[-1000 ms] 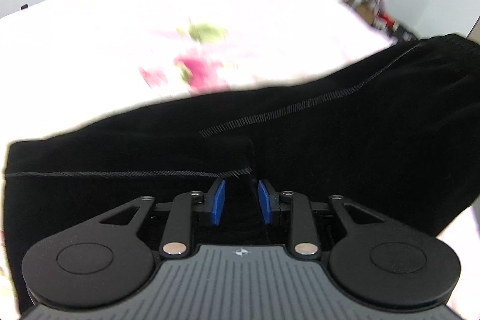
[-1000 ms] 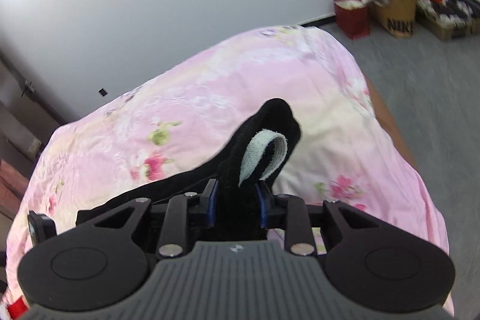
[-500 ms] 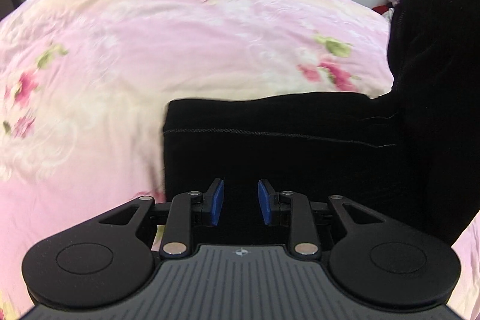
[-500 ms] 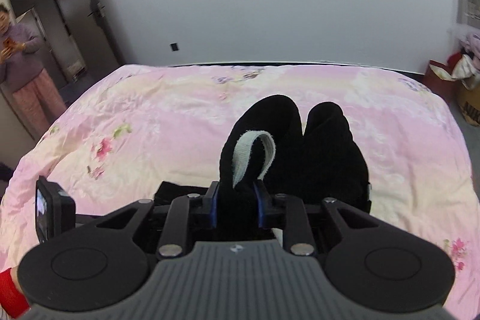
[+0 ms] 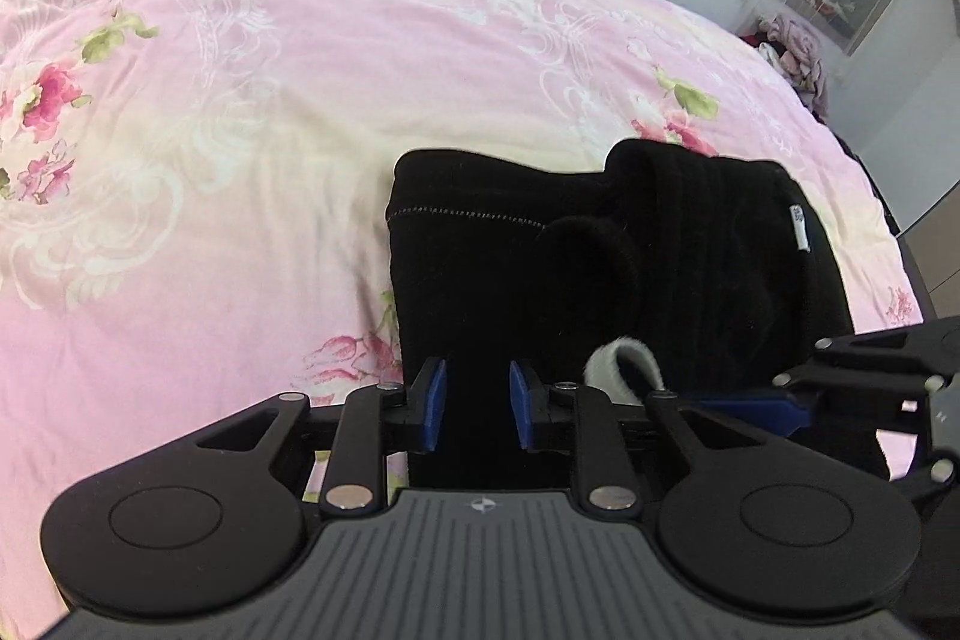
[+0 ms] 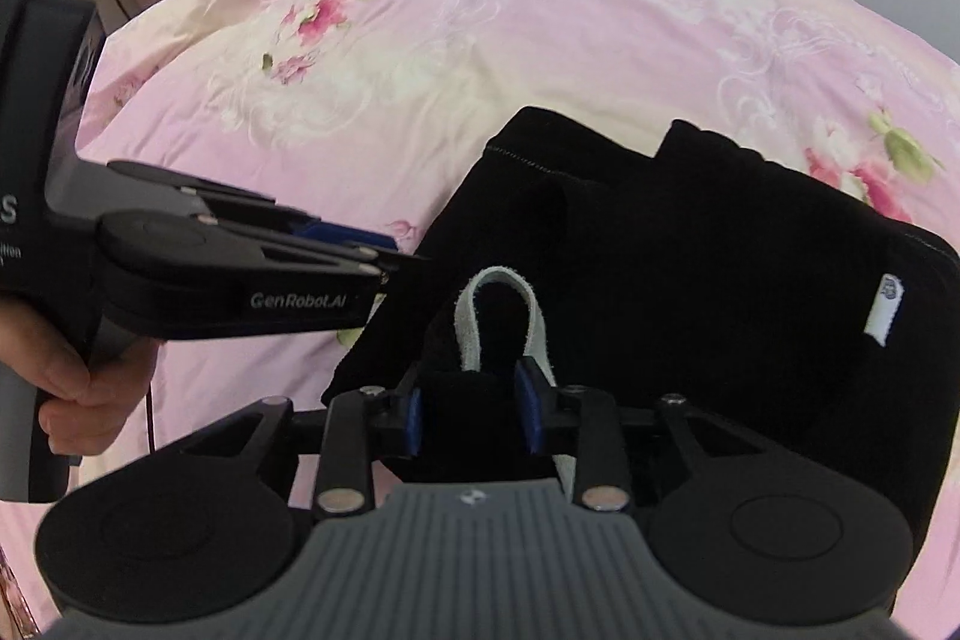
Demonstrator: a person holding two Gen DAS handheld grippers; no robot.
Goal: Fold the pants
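**Fold brought over: upper layer now on the bed**

Left wrist view: Half a second ago one part of the pants (image 5: 600, 280) hung upright at the right edge of the view, held above the bed (image 5: 240, 130). That part now lies on top of the lower layer, forming a compact stacked bundle with a white label (image 5: 798, 227) at its right side. Judged from this, one fold is laid down and release is the likely next step. The left claw (image 5: 471, 403) has its blue pads set apart with black fabric between them; whether the pads actually pinch the fabric cannot be told. The bundle lies directly ahead of the claw, touching it.

Right wrist view: The right claw (image 6: 471, 409) is closed on a bunch of pants fabric, with a pale loop (image 6: 504, 316) standing up just ahead of the pads. The bundle extends forward and right of this claw. The left claw enters from the left, its tips at the near left edge of the bundle.
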